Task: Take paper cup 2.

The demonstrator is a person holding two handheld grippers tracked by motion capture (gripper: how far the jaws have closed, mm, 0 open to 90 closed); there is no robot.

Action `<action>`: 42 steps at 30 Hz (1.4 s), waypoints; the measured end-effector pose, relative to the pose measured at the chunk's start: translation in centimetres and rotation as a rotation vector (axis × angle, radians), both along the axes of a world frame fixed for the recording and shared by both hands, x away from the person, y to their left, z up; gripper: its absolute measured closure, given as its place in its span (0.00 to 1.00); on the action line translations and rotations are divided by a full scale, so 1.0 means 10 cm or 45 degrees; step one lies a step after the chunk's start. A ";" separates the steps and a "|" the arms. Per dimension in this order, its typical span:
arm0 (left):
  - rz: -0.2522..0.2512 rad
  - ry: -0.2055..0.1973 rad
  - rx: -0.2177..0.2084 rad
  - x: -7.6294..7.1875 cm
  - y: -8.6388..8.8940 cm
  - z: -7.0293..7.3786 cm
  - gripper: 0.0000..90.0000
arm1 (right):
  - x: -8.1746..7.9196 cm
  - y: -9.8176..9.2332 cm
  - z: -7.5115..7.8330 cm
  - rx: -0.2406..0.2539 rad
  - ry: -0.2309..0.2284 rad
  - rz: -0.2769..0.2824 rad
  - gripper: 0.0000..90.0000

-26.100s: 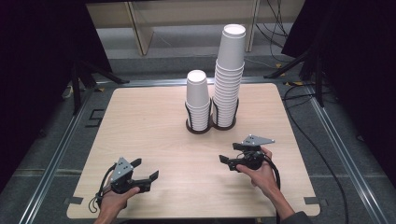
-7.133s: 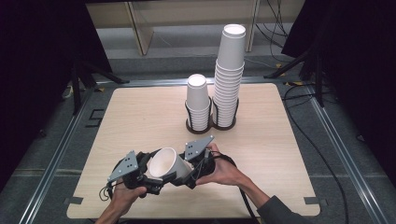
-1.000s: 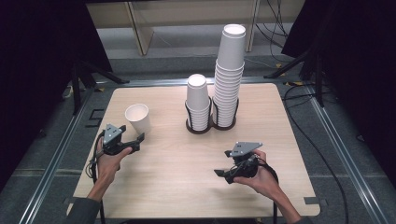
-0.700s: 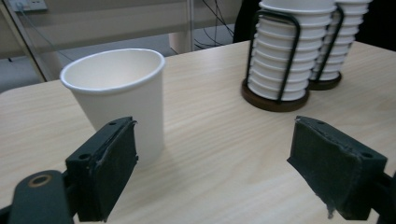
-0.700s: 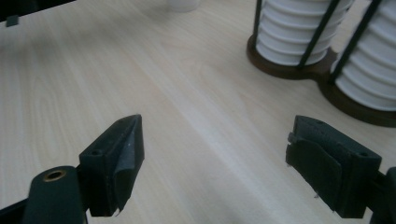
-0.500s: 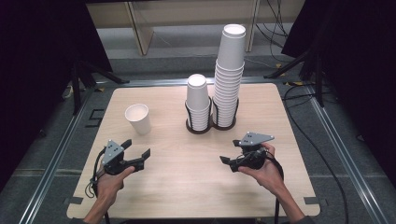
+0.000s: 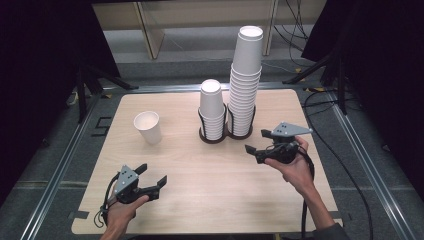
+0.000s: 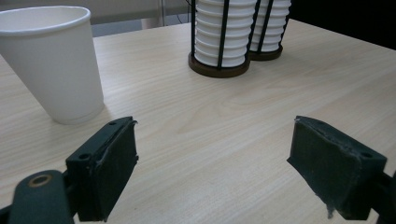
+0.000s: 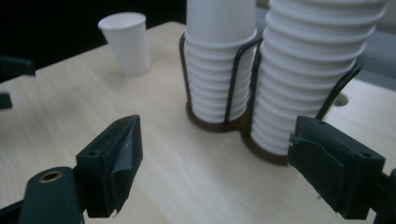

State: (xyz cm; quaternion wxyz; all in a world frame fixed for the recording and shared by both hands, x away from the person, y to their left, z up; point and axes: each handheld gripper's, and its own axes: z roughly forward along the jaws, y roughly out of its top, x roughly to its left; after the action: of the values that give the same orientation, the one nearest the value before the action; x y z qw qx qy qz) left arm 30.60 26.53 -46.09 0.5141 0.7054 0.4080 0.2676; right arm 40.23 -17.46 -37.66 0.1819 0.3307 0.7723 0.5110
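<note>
The left hand-held gripper [image 7: 152, 178] is wide open, holds nothing and sits low over the desk [image 7: 215, 190]. The right hand-held gripper [image 7: 256, 144] is wide open and empty too, near two stacks of cups [image 7: 231, 107]. One cup [image 7: 148, 127] stands alone, upright, far left

Light wooden table [image 7: 210, 195] with rounded corners, occupying the centre of the frame, bordered left and right by metal floor rails [image 7: 55, 170]. Pale wooden frame [image 7: 150, 25] along the upper edge; black cables [image 7: 300, 15] at upper right. Dark curtains [image 7: 40, 60] close both sides of the frame.
</note>
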 end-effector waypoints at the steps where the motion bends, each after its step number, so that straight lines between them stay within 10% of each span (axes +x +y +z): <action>1: 0.000 0.000 0.000 0.00 0.00 0.00 0.16 | 0.00 0.00 0.00 0.000 0.000 0.000 0.20; 14: -0.010 0.011 0.024 0.03 0.00 -0.04 0.16 | 0.36 -0.09 0.63 0.146 -0.052 -0.064 0.18; 29: -0.024 0.022 0.031 0.05 -0.01 -0.07 0.16 | 0.87 -0.03 1.26 0.149 -0.161 -0.120 0.17; 42: -0.047 0.017 0.022 0.04 -0.02 -0.07 0.16 | 1.20 0.18 1.43 0.147 -0.153 -0.147 0.17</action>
State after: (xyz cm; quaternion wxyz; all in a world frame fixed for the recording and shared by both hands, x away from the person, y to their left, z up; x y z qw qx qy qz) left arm 31.03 26.31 -46.79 0.5101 0.7191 0.3959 0.2567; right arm 52.25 -15.67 -23.38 0.2378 0.3535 0.7089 0.5621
